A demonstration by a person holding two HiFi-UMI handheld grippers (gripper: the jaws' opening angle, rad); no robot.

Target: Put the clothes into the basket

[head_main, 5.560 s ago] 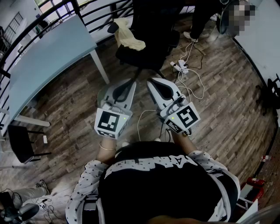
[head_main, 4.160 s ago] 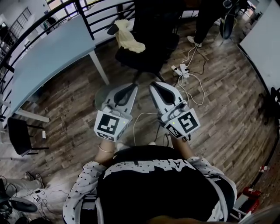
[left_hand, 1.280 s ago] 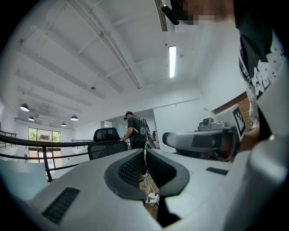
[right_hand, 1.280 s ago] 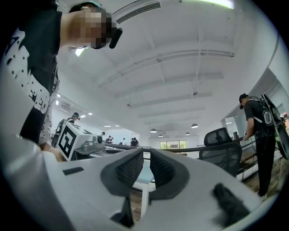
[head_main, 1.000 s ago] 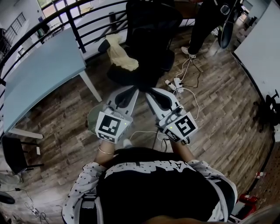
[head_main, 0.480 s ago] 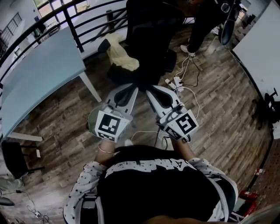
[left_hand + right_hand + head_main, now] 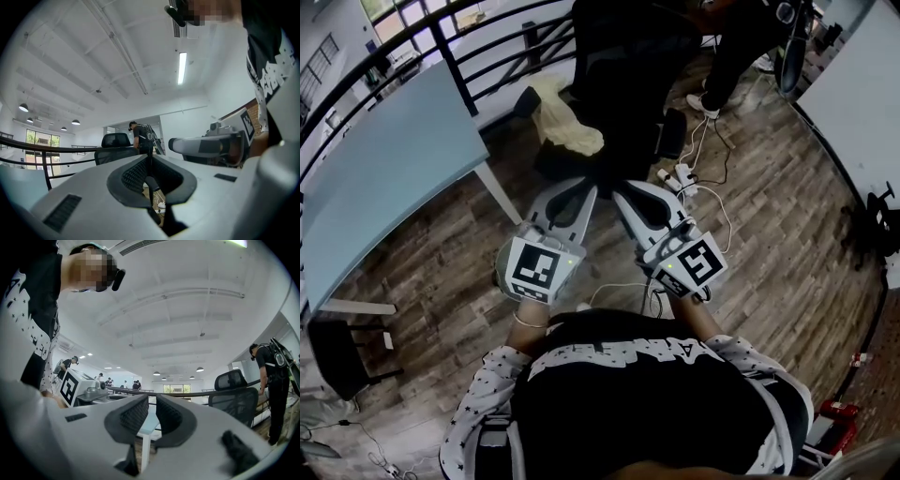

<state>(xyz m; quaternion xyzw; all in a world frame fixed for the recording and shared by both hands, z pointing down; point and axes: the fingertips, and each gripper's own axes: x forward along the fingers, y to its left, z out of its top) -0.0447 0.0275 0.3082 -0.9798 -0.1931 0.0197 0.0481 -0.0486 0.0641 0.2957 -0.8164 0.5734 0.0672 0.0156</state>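
Yellow cloth (image 7: 565,117) lies on black chair (image 7: 623,66); round container (image 7: 502,264) contents hidden.

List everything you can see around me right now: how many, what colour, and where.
table: one, light blue, left
railing: one, black, behind the table
office chair: one, black, top centre
cloth: one, pale yellow, draped on the chair
power strip: one, white, with white cables, on the floor right of the chair
floor: brown wood, all around
other person: one, dark clothes, top right
left tongs: one, white-grey, shut, empty
right tongs: one, white-grey, shut, empty
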